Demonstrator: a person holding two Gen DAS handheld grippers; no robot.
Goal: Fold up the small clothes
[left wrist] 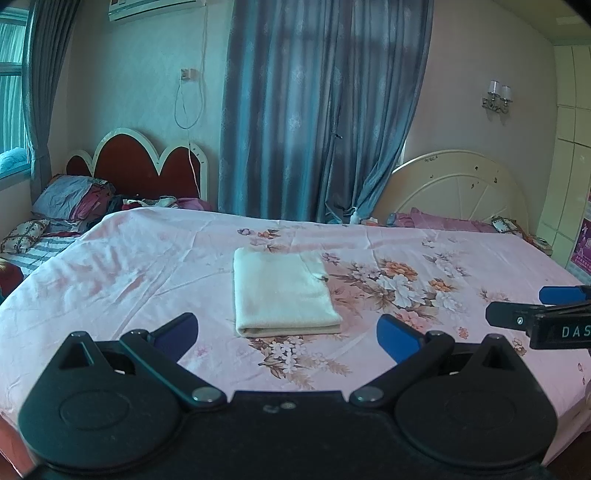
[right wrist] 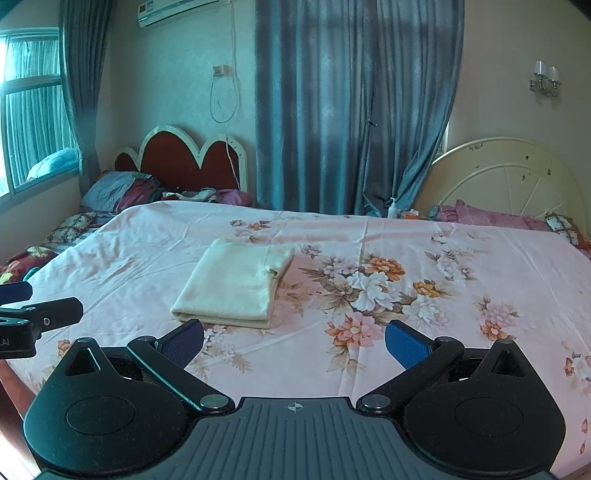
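Left gripper (left wrist: 286,334) low over bed (left wrist: 129,266), fingers spread wide, holding nothing. Folded cream cloth (left wrist: 280,291) lies flat mid-bed, just beyond. Right gripper (right wrist: 293,341) beside it, fingers wide apart, empty.

Bed (left wrist: 129,266): pink floral sheet | curtain (left wrist: 314,110): blue, drawn behind | headboards: red (left wrist: 144,162) left, cream (left wrist: 458,188) right | wall lamp (left wrist: 496,96) | air conditioner (left wrist: 147,7)

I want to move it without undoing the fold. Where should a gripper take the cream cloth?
Probably the near edge of the cream cloth, approached low from the front. Its layers stack into a thick rounded edge there, so the left gripper, open just before it, could pinch all of them together.
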